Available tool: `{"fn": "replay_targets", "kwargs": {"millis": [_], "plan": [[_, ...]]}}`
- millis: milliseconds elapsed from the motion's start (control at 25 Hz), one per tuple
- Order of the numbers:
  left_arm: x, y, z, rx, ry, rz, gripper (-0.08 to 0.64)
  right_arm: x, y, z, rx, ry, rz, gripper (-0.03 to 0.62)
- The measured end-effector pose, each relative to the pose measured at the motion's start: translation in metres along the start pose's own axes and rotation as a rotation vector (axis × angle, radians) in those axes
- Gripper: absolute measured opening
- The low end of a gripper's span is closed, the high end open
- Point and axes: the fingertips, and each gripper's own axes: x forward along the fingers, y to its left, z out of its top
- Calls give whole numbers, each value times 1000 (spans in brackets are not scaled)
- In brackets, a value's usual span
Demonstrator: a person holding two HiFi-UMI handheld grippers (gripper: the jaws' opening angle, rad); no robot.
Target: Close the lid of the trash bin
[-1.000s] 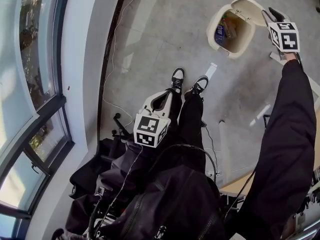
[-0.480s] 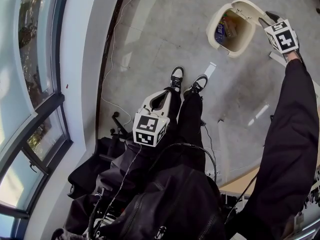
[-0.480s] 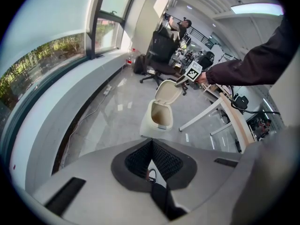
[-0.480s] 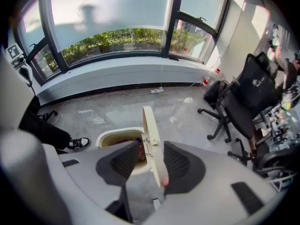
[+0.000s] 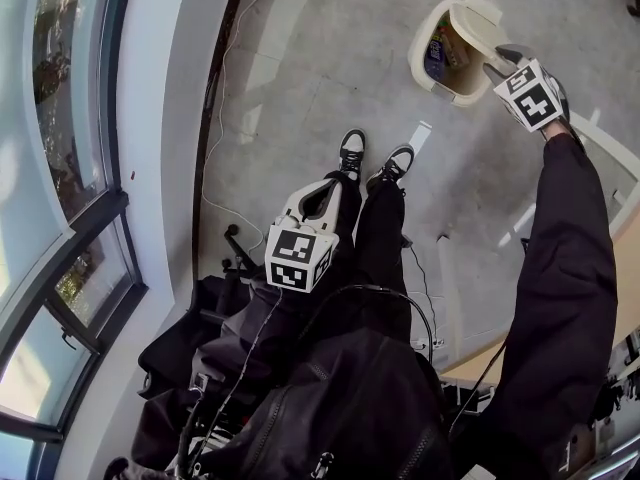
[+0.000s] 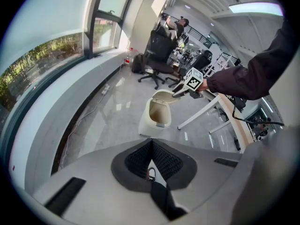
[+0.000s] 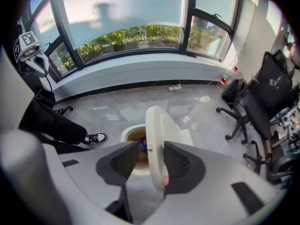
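Where the head view looks down, the cream trash bin [image 5: 418, 60] stands on the grey floor [image 5: 300, 58]. Its lid [image 5: 478, 26] is raised at the bin's far side and tilted over the opening, and coloured rubbish [image 5: 440, 53] shows inside. The right gripper [image 5: 497, 65] is at the lid, on the bin's right, at the end of a dark sleeve [image 5: 560, 268]. The left gripper [image 5: 320, 203] is well apart from the bin, over the person's lap, with two black-and-white shoes [image 5: 352, 152] between it and the bin.

In the left gripper view, the left gripper [image 6: 151, 146] has its jaws clenched tip to tip with nothing held. Only a shoe [image 6: 151, 173] shows through the opening behind the tips. Beyond them the trash bin [image 6: 146, 121] stands open with its lid [image 6: 164, 96] up, and the right gripper [image 6: 180, 92] meets the lid from the bin's right.

In the right gripper view, the right gripper [image 7: 151, 150] straddles the lid [image 7: 157, 121], which stands on edge between the jaws. The jaws are spread: the right-hand pad [image 7: 182, 165] lies against the lid, while a narrow gap shows between the other pad and the lid. Behind the lid is the mouth of the trash bin [image 7: 125, 134], with the person's shoe [image 7: 96, 138] to the bin's left and office chairs [image 7: 265, 102] well off to its right.
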Motion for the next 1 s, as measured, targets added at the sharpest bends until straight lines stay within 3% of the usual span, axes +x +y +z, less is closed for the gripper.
{"fn": "replay_targets", "kwargs": {"millis": [360, 1000], "plan": [[0, -3, -17, 3, 19, -2, 0, 29, 46, -14, 34, 0, 53, 158], [8, 6, -37, 4, 45, 9, 0, 87, 89, -37, 69, 28, 113, 158]]}}
